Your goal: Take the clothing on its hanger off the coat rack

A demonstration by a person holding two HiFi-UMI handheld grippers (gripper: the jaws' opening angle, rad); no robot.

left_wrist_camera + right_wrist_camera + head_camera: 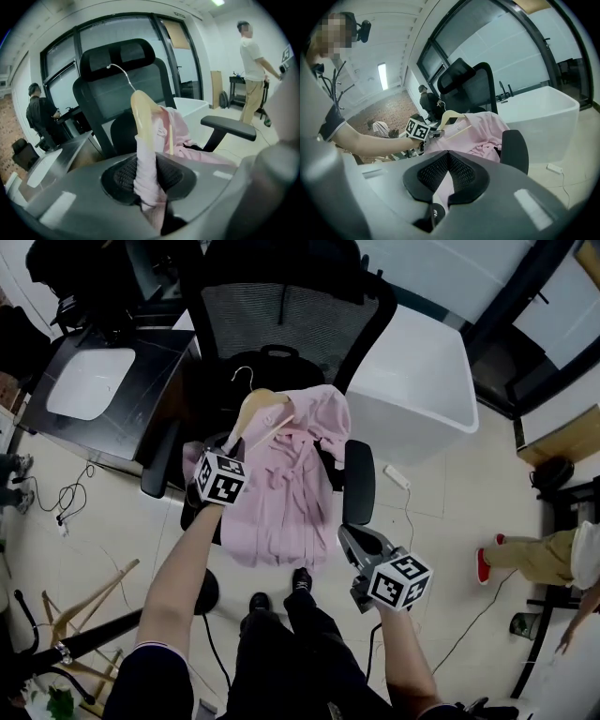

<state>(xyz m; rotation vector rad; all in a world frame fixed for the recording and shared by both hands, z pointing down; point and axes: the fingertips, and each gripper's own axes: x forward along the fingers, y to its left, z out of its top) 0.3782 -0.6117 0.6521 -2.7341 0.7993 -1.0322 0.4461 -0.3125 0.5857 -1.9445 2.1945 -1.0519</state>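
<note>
Both forearms extended forward, left gripper (232,442) jaws clamped on pink garment (281,507), right gripper (347,534) jaws together

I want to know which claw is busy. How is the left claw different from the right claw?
The left claw pinches the pink shirt below the wooden hanger. The right claw has its tips together, and I cannot tell if cloth is caught. The left claw sits by the shirt's shoulder, and the right claw is near its lower edge. Both carry marker cubes.

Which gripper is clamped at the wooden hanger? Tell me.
The left gripper, pinching the pink shirt over the end of the hanger; the right gripper sits far from it, beside the chair's armrest.
</note>
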